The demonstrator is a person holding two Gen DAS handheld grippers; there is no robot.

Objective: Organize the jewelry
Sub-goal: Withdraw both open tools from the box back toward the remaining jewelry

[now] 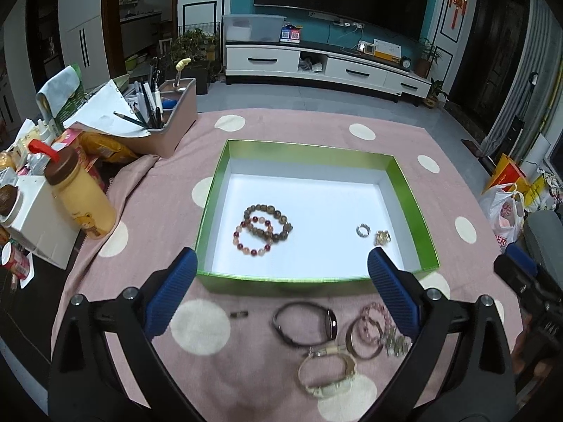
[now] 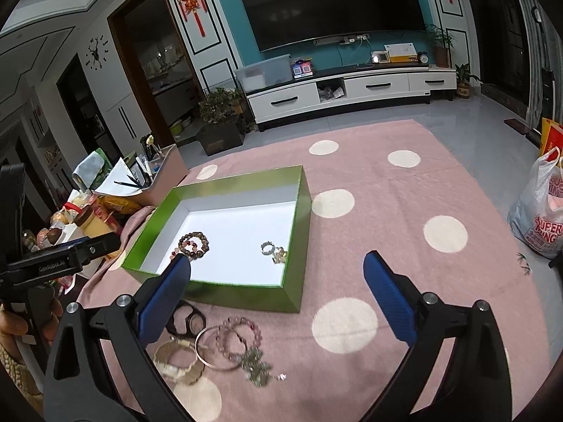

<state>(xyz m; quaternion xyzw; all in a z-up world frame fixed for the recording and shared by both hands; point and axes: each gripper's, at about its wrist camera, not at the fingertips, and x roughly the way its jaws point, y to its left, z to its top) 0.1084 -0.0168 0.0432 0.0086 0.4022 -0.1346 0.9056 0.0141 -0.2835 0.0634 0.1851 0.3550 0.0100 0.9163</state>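
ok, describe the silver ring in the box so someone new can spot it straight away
Find the green box with the white floor on the pink dotted cloth. Two beaded bracelets lie overlapping on its left side; look to the opposite side, near the right wall. The silver ring is the small pale open loop there, next to a gold-coloured lumpy trinket.

We see a box (image 1: pixel 313 283) on the cloth (image 1: pixel 211 379), two bead bracelets (image 1: pixel 262 228) overlapping inside at its left, a ring (image 1: pixel 363 230) inside at right, loose bangles (image 1: pixel 327 337) before the box, a pen holder (image 1: pixel 169 119) behind left.
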